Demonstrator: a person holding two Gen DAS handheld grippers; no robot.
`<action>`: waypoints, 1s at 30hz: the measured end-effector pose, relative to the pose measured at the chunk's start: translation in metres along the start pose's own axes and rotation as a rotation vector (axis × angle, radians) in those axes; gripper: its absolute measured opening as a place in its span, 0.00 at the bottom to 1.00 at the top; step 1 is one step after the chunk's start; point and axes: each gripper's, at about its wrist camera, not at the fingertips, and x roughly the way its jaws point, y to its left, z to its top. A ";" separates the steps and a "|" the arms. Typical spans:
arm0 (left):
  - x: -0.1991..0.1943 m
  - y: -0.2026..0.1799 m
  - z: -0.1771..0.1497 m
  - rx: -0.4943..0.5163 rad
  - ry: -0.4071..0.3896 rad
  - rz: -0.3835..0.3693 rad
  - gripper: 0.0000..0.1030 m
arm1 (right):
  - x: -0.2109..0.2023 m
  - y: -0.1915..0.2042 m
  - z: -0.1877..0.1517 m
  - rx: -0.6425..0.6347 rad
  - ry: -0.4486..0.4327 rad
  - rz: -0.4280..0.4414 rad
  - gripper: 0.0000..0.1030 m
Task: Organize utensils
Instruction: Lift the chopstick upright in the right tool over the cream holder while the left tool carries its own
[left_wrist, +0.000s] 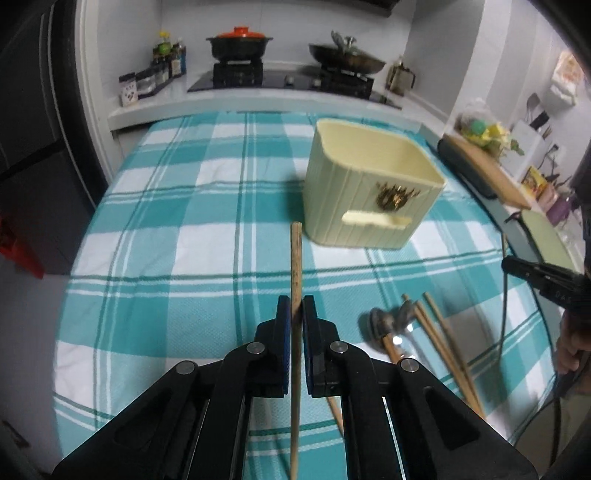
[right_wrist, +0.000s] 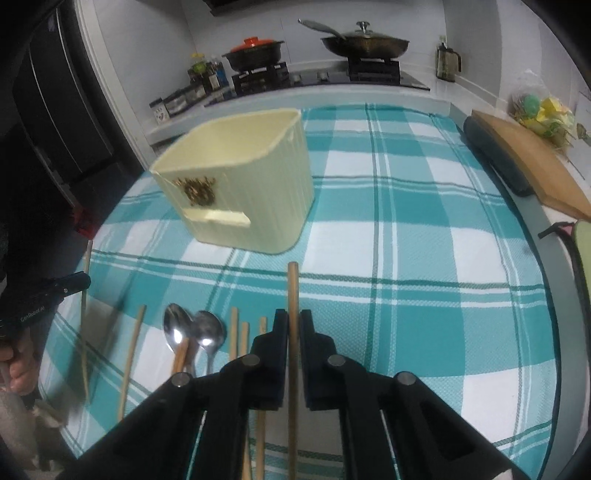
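Left gripper (left_wrist: 296, 308) pinching chopstick (left_wrist: 295, 258) | right gripper (right_wrist: 293, 321) pinching another chopstick (right_wrist: 293, 288) | "GenRobot.AI" on left gripper.

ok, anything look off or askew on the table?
Nothing spilled or damaged. The bin stands upright and looks empty. Spoons and loose chopsticks lie in an untidy cluster. Each gripper, left and right, clamps one chopstick.

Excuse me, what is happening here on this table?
A person is sorting utensils with a handheld gripper in each hand. The left gripper is shut on one wooden chopstick, and the right gripper is shut on another chopstick. The cream utensil holder stands just ahead on the checked tablecloth and looks empty. Two spoons and more loose chopsticks lie on the cloth.
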 end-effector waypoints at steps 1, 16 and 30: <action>-0.013 0.000 0.005 -0.003 -0.029 -0.014 0.05 | -0.014 0.005 0.004 -0.011 -0.029 0.008 0.06; -0.116 -0.019 0.103 -0.003 -0.310 -0.131 0.04 | -0.122 0.059 0.087 -0.077 -0.431 0.041 0.06; -0.018 -0.058 0.201 0.040 -0.250 -0.096 0.04 | -0.078 0.069 0.214 -0.109 -0.563 0.028 0.06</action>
